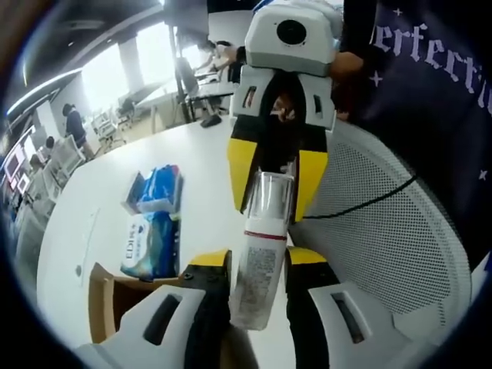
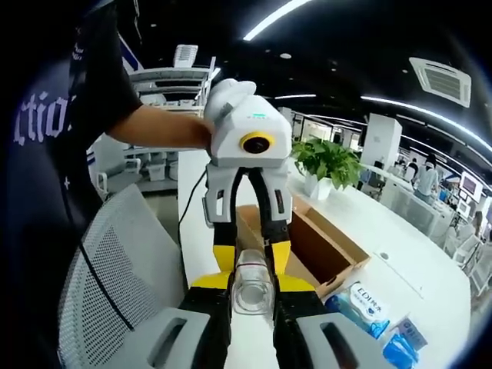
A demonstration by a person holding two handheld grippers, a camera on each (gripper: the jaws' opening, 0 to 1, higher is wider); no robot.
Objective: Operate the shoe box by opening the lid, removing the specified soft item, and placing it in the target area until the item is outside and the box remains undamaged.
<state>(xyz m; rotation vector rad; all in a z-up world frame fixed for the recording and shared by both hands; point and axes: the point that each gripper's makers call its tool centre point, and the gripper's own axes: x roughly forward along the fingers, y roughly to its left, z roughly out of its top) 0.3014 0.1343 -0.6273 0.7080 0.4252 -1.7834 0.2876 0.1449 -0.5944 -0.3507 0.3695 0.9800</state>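
Both the left claw [image 1: 257, 265] and right claw [image 2: 252, 286] are clamped on a clear-capped white pump bottle [image 1: 259, 254] held above the white tabletop [image 1: 100, 200], beside the open brown cardboard shoe box [image 2: 319, 246].

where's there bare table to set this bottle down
Free: the white table beyond the blue tissue packs, and the strip between those packs and the bottle. In the right gripper view, bare table stretches from the tissue packs toward the potted plant. Crowded: around the open cardboard box and packs.
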